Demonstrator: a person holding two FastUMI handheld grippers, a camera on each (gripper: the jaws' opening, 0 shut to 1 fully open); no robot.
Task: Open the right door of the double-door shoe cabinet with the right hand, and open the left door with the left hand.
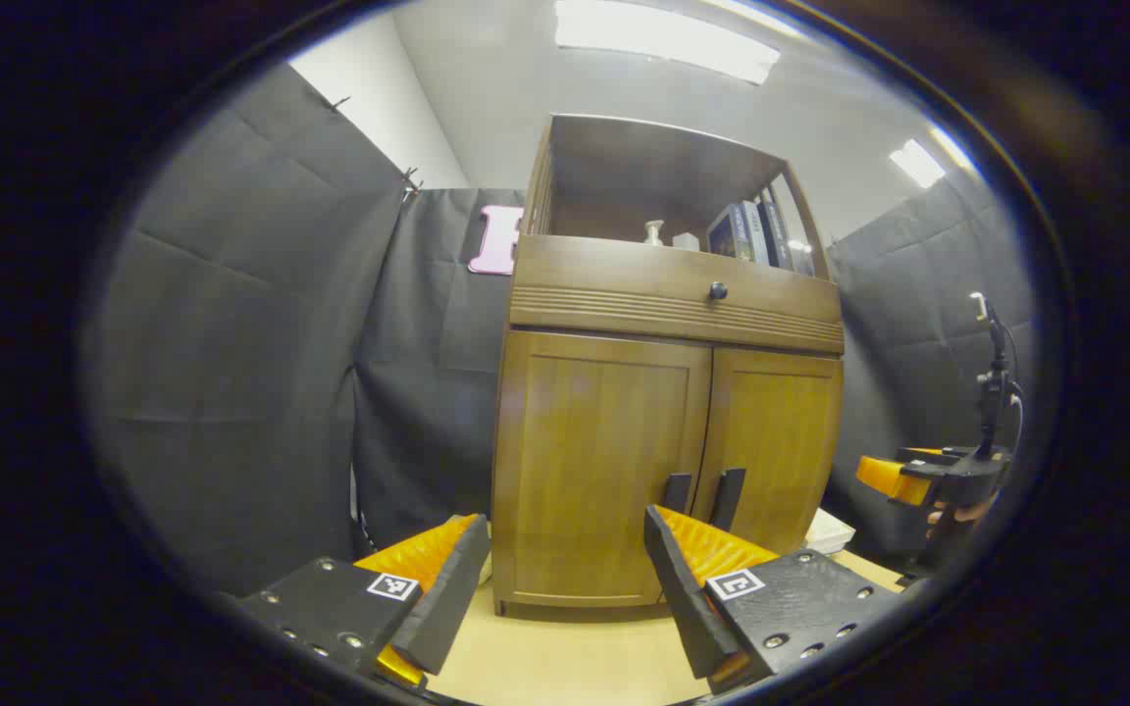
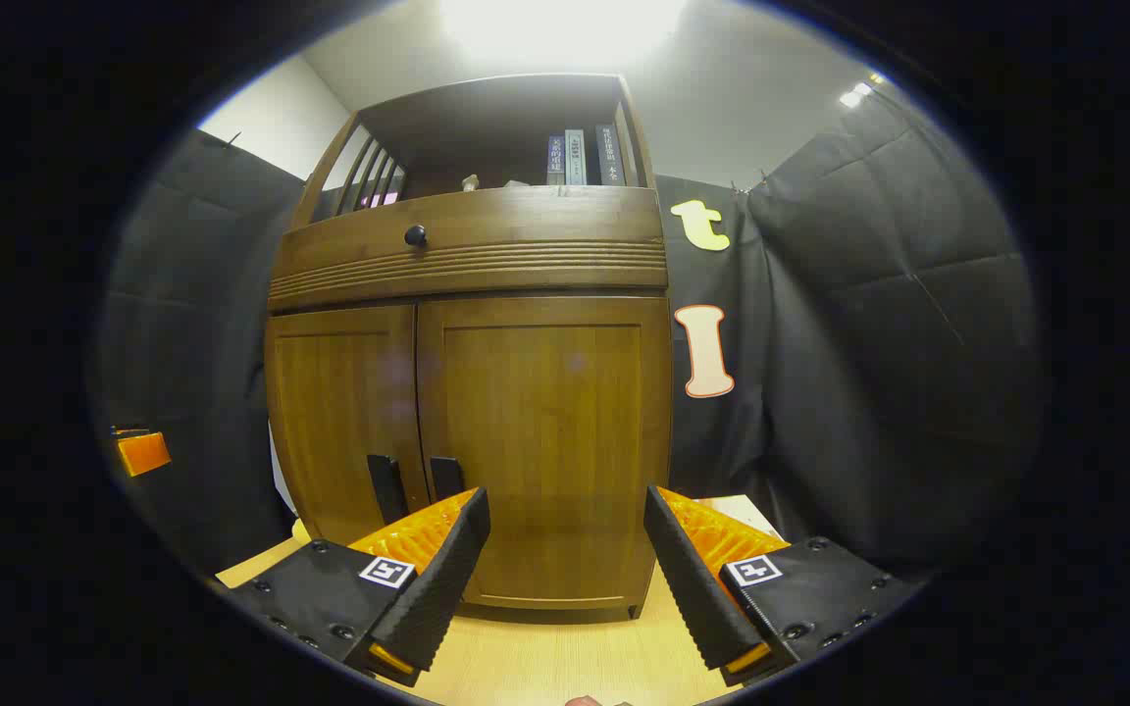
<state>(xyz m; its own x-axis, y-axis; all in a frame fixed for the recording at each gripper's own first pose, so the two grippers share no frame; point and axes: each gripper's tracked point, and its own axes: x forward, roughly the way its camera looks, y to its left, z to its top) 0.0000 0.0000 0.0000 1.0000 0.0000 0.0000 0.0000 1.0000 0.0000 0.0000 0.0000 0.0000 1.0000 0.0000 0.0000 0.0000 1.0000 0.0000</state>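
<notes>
The brown wooden double-door shoe cabinet [image 1: 668, 392] stands on a pale wood-grain desk [image 1: 565, 657], straight ahead of both tongs, both doors closed. In the left gripper view the left tongs [image 1: 565, 569] are released, fingers spread wide w/ nothing between them, hovering over the desk short of the cabinet's left door [image 1: 599, 461]. Two dark upright handles [image 1: 702, 495] sit side by side at the centre seam, just beyond the left tongs' right-hand finger [image 1: 688, 579]. The right door [image 1: 781, 441] lies further to that side. Above the doors runs a ribbed wooden drawer front w/ a small dark round knob [image 1: 718, 290]; over it an open shelf holds a few upright dark-spined books [image 1: 751, 230] and a small white bottle [image 1: 654, 232].

In the right gripper view the right tongs [image 2: 565, 569] are likewise released, gaping apart & empty, facing the right door, not touching it; the handles are just past their left-hand finger [image 2: 437, 569].

Room: black quilted cloth walls on both sides of the cabinet, white wall and ceiling above, bright ceiling light panels [image 1: 663, 39]. Far off to the right of the left tongs, the other gripper is seen, held in a hand [image 1: 957, 512]. A white flat item [image 1: 830, 532] lies on the desk by the cabinet's right foot; can't tell what it is.
</notes>
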